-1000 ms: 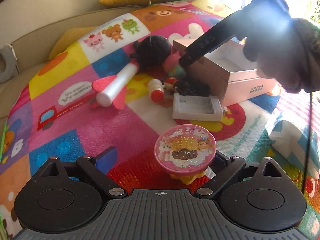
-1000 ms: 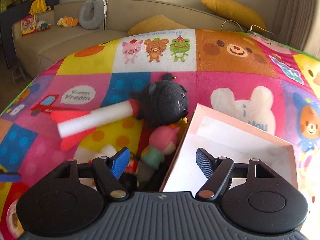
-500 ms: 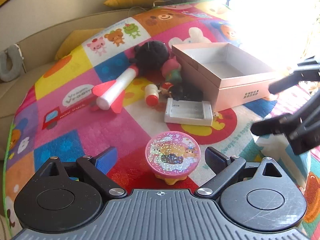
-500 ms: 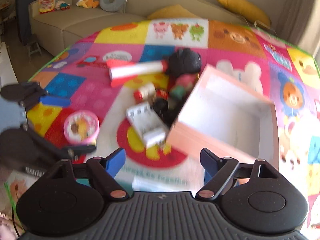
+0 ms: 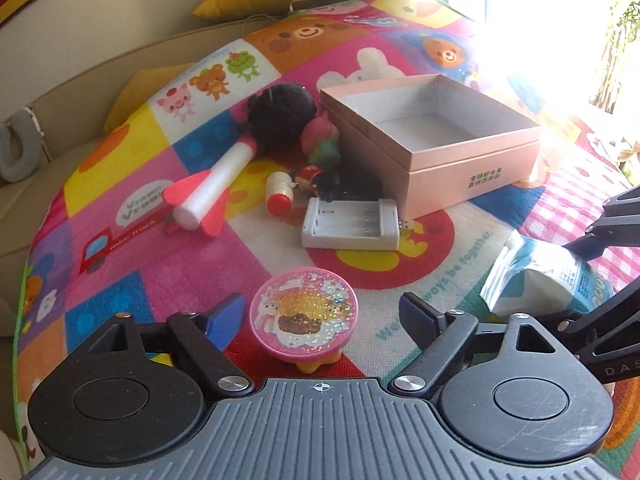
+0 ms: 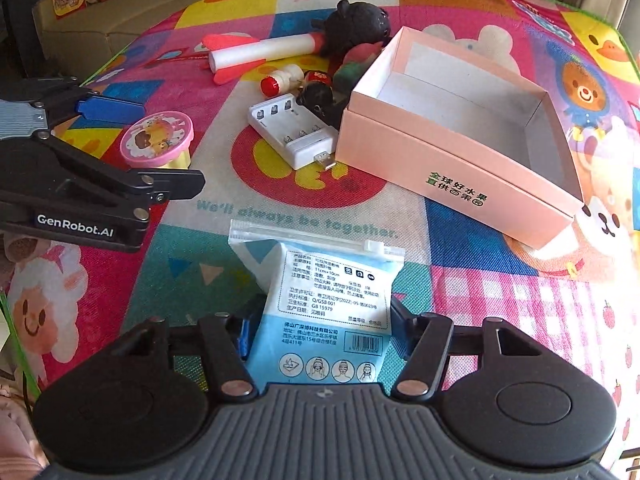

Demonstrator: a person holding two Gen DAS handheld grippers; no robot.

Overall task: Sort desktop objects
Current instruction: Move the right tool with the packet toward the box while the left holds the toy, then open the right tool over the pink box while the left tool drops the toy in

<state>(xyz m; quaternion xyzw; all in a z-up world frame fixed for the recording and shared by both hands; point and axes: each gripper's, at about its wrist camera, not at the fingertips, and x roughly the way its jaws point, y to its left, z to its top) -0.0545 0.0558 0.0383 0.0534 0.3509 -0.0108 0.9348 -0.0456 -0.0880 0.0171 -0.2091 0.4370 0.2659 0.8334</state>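
Blue pouch [image 6: 320,320] between closing right tongs [image 6: 320,330], pink toy [image 5: 304,316] between closing left tongs [image 5: 320,314]; neither pinched. Soft pouch may slip from your grip.

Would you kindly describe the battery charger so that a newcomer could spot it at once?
Find the open pink box on the play mat. The charger lies by its near-left corner. It is the only white, flat, slotted tray, with a USB plug sticking out.

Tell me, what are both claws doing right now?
Left gripper closing around pink toy. Right gripper closing around blue packet. Box empty, nothing in the way.
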